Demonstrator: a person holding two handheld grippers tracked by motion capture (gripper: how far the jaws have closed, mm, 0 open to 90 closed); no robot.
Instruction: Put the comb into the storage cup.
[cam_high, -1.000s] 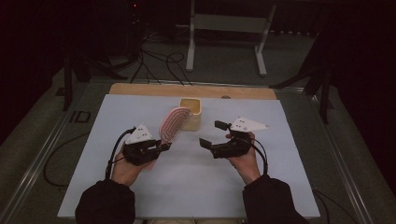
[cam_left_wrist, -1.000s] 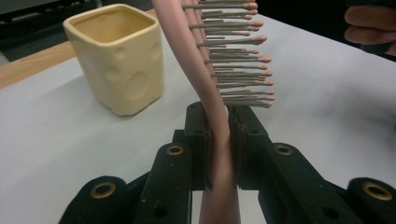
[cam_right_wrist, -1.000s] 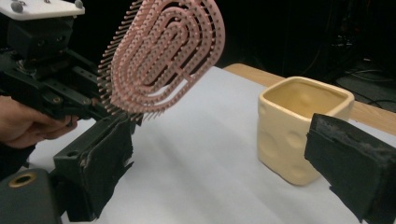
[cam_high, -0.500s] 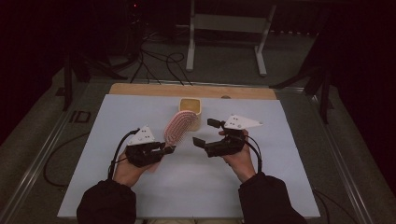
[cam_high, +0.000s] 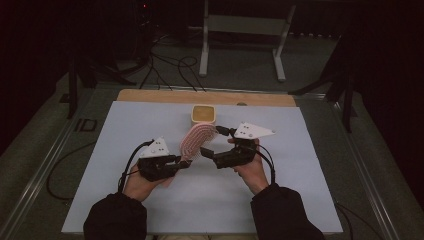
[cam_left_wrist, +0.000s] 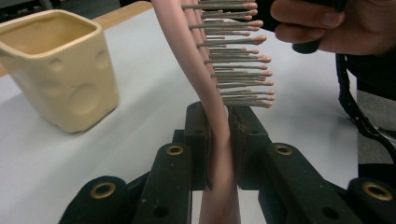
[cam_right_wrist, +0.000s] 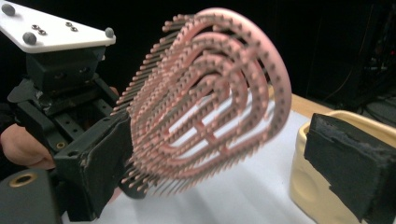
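High view: left hand-held gripper (cam_high: 186, 163) clamps the handle of a pink hairbrush (cam_high: 194, 141), raised over the desk (cam_high: 110, 150) before the cream cup (cam_high: 203, 114). Right hand-held gripper (cam_high: 211, 141), jaws wide, has moved in around the brush head; handover likely imminent.

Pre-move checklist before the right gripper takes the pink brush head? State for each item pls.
1. Left gripper clamped on the hairbrush handle: ok, both pads press it.
2. Hairbrush clear of the table: ok, held up at a tilt.
3. Right gripper open around the brush head: ok, jaws stand on either side of it in the right gripper view, one at and the other by the cup.
4. Right pads touching the bristles: cannot tell.
5. Yellow cup upright and apart from the brush: ok.
6. Cup empty: cannot tell fully; the inside looks bare in the left gripper view.
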